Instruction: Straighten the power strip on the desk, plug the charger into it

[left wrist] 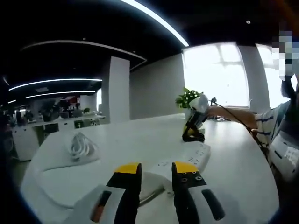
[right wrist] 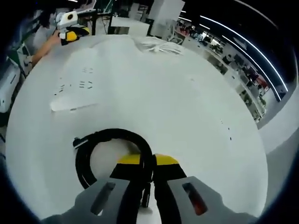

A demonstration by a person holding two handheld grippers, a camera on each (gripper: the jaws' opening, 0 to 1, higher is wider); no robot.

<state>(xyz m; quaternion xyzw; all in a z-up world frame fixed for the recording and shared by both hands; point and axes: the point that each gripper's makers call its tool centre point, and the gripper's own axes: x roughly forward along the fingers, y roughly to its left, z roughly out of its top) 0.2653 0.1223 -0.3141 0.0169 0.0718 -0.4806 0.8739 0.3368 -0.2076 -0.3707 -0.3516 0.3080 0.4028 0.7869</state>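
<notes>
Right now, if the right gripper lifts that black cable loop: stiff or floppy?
Black cable holds a round loop on the desk, so probably springy, likely keeping its coil when lifted. Right gripper pinches one strand only, so the loop may hang and swing. Thin, so probably light.

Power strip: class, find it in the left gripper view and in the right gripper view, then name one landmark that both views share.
Left gripper view: the power strip lies on the white table, just beyond the left claw, right of centre.
Right gripper view: the power strip lies at upper left, beyond the black cable loop.
Shared landmark: the coiled white cable on the table.
</notes>
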